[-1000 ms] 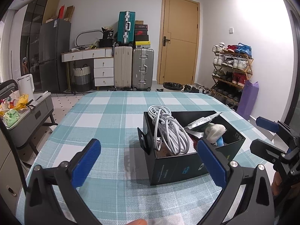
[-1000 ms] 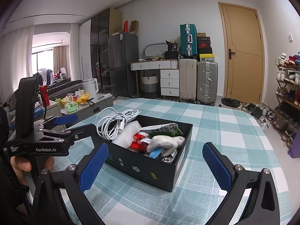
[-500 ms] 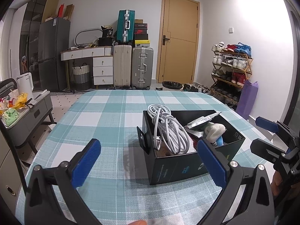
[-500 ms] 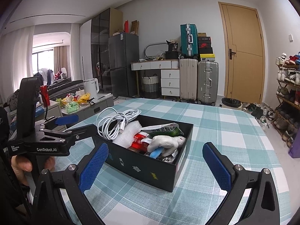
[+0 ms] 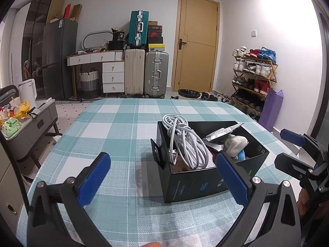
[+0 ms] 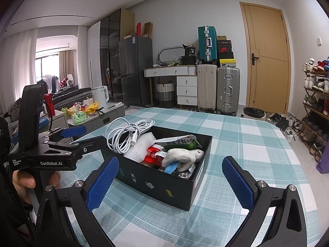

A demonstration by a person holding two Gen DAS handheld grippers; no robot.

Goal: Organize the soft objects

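Note:
A black open box (image 5: 197, 185) (image 6: 164, 183) stands on the checked tablecloth (image 5: 115, 127). In it lie a coiled white cable (image 5: 185, 144) (image 6: 125, 131), a white plush toy (image 6: 181, 156) (image 5: 234, 144), bubble wrap (image 6: 139, 148), and red (image 6: 152, 154) and green (image 6: 181, 143) packets. My left gripper (image 5: 162, 179) is open and empty, just in front of the box's near end. My right gripper (image 6: 170, 181) is open and empty, facing the box's long side. Each gripper also shows in the other's view: the right one (image 5: 292, 150) and the left one (image 6: 80, 135).
A grey side cabinet (image 5: 30, 127) with a kettle and snacks stands left of the table. Suitcases (image 5: 146, 72), drawers, a fridge and a door line the far wall. A shoe rack (image 5: 253, 78) is at the right.
Both grippers stay open and almost still; the views have barely shifted.

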